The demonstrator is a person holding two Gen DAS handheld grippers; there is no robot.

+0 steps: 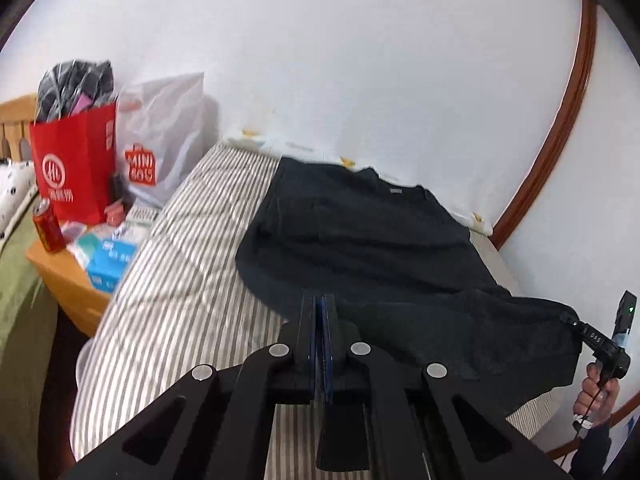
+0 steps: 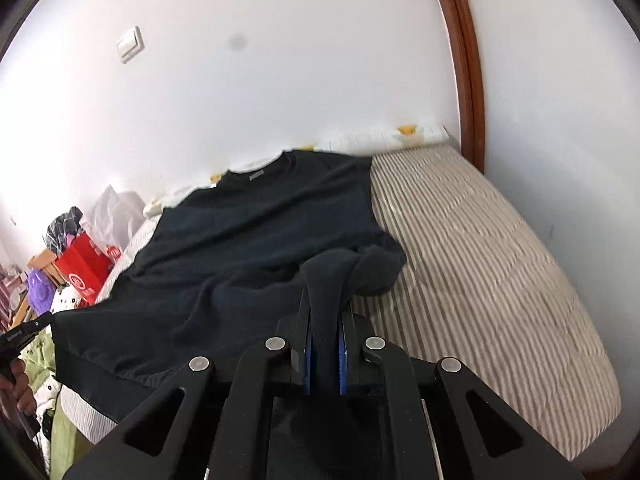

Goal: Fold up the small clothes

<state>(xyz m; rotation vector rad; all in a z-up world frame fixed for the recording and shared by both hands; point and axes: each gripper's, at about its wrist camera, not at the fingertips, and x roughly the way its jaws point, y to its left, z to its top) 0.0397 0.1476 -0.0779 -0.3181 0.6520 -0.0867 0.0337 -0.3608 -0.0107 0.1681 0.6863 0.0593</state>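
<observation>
A dark navy short-sleeved cotton T-shirt is spread, collar toward the white wall, on a bed with a grey-and-white striped cover. A bunched fold of its near hem is clamped between the closed fingers of the right tool. The left tool is seen with its fingers pressed together at the shirt's other near edge, though whether cloth is caught there cannot be told; a red paper bag is stood on a wooden bedside desk.

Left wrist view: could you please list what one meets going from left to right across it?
Red can → red paper bag → white Miniso bag → striped bedcover → dark shirt → right gripper, shut on the shirt's edge.
</observation>
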